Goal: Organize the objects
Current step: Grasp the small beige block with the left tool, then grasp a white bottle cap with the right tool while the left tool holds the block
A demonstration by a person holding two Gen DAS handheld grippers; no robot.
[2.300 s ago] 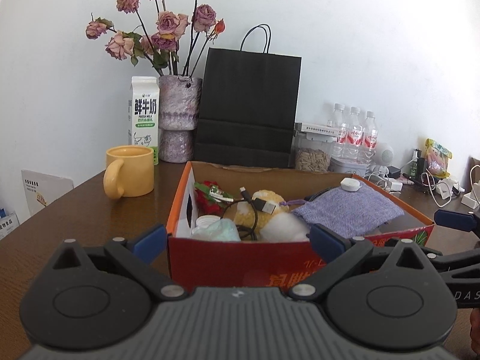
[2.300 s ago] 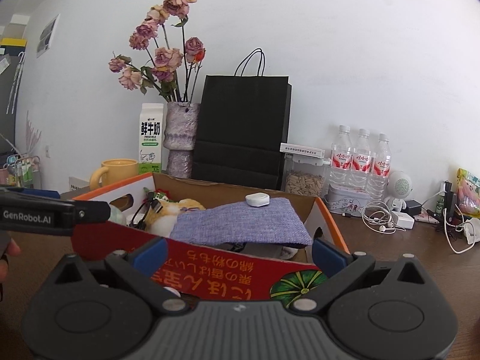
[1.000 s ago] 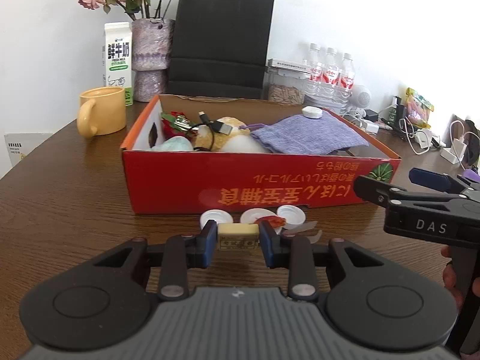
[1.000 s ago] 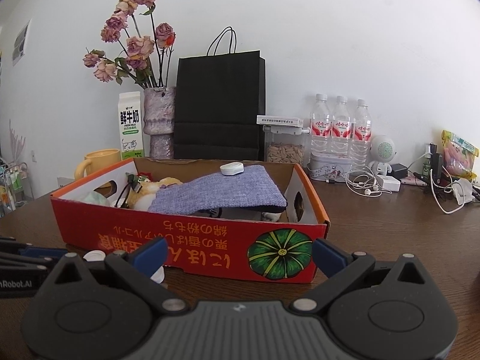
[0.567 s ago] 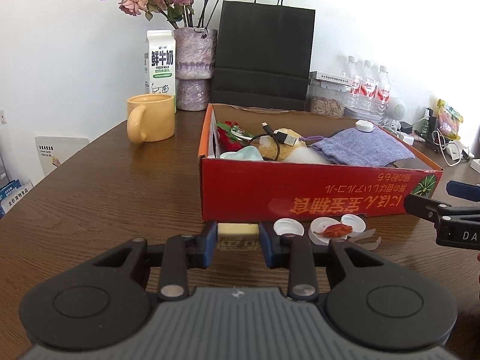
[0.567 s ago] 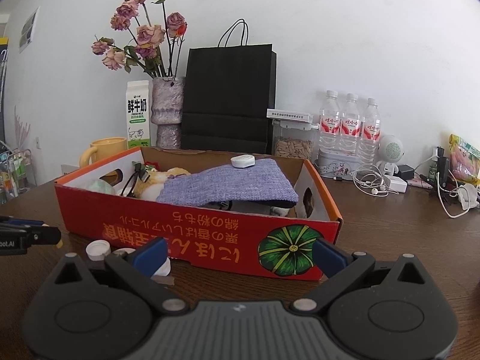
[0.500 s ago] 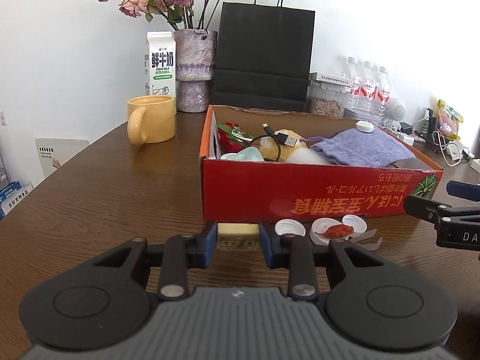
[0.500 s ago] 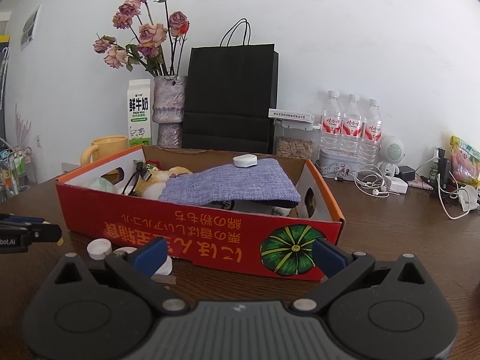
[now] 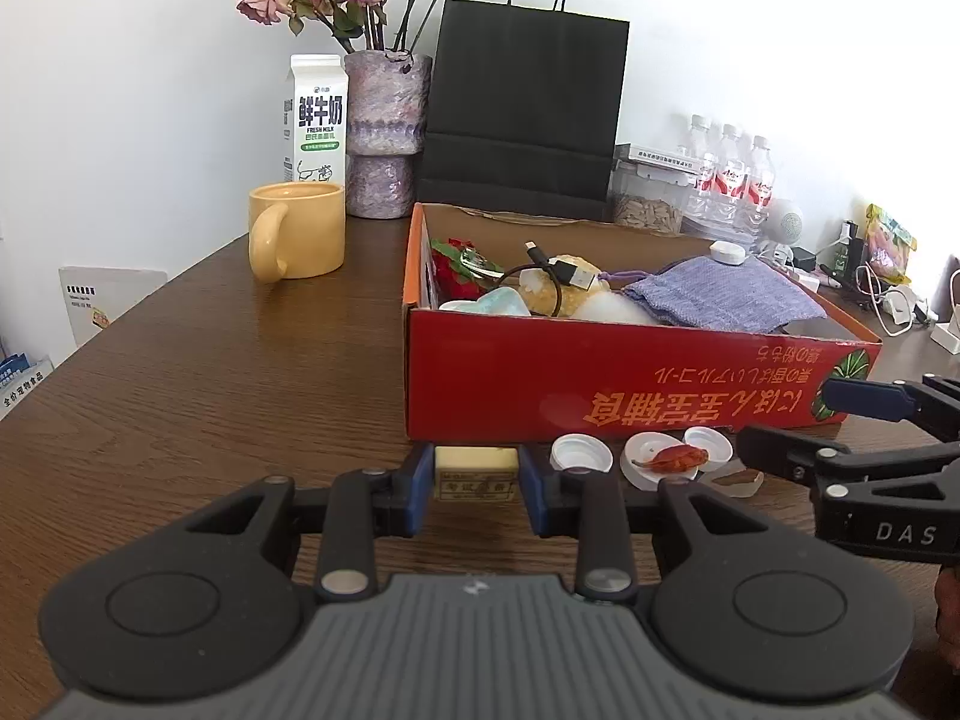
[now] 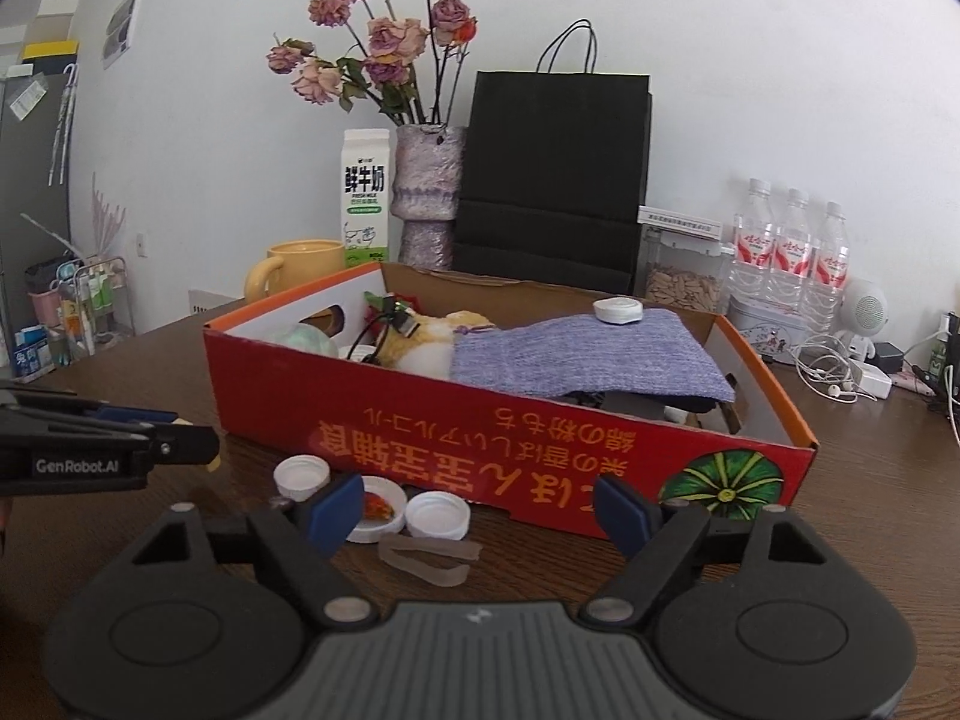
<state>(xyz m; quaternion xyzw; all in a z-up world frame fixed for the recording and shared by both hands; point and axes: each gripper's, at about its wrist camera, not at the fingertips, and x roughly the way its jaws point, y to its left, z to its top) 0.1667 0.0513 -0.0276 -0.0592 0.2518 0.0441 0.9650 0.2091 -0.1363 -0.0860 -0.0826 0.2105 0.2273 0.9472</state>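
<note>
A small cream block [image 9: 477, 474] sits between the blue pads of my left gripper [image 9: 477, 477], which is shut on it just in front of the red cardboard box [image 9: 600, 384]. Three white bottle caps [image 9: 581, 453] lie on the table against the box front, and one holds a red scrap [image 9: 675, 456]. My right gripper [image 10: 480, 510] hovers over the caps [image 10: 437, 515] and a translucent strip [image 10: 429, 561]. Its jaws are closing, and its pads touch nothing. In the right wrist view my left gripper [image 10: 180, 444] reaches in from the left.
Inside the box lie a purple cloth [image 10: 582, 354], a plush toy [image 10: 432, 336] and a cable [image 9: 558, 270]. Behind it stand a yellow mug [image 9: 300, 228], a milk carton [image 9: 315, 117], a flower vase [image 9: 387, 132], a black paper bag [image 9: 525, 102] and water bottles [image 10: 792, 252].
My left gripper, wide open by the box in the earliest frame, is shut on the cream block. My right gripper has swung left over the caps and its jaws have narrowed.
</note>
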